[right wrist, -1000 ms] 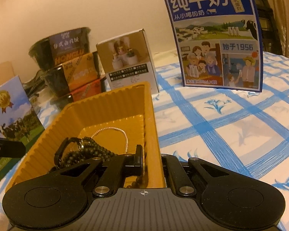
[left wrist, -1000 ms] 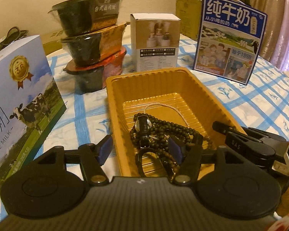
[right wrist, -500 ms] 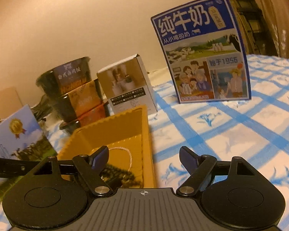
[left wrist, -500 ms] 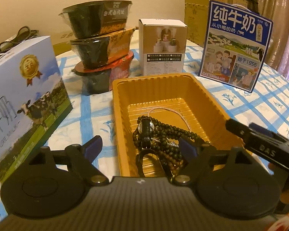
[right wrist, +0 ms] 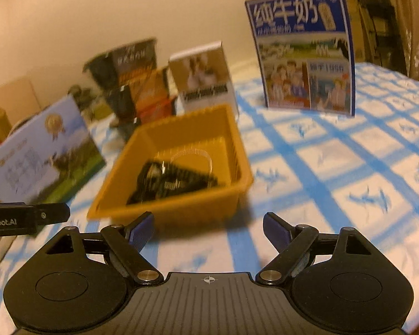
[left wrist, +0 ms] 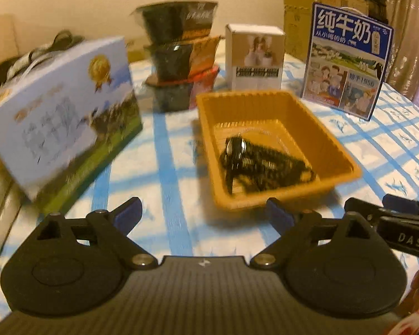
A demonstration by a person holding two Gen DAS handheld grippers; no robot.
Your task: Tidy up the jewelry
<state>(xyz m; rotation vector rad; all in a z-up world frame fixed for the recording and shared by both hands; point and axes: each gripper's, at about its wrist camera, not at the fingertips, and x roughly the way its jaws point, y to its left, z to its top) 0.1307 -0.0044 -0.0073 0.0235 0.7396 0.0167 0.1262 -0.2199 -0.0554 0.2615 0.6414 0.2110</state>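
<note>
An orange plastic tray (left wrist: 265, 199) sits on the checked cloth. In it lie a tangle of dark bead strands (left wrist: 268, 167) and a watch (left wrist: 234, 148). The right wrist view shows the same tray (right wrist: 167, 212), the beads (right wrist: 178, 180) and a thin pale chain (right wrist: 192, 153). My left gripper (left wrist: 202, 209) hovers short of the tray's near wall, its jaws opening with nothing between them. My right gripper (right wrist: 208, 222) is also back from the tray, jaws opening and empty. Each gripper's finger shows at the edge of the other's view.
A pale blue milk box (left wrist: 61, 106) stands left of the tray. Behind it are stacked dark bowls (left wrist: 178, 53), a small white box (left wrist: 254, 55) and an upright blue milk carton (left wrist: 346, 64). Blue-checked cloth (right wrist: 335, 167) stretches to the right.
Both grippers have drawn back from the tray, which now looks farther off. The right gripper, shut at the tray's rim a second ago, has opened wide. The left jaws have spread further.
</note>
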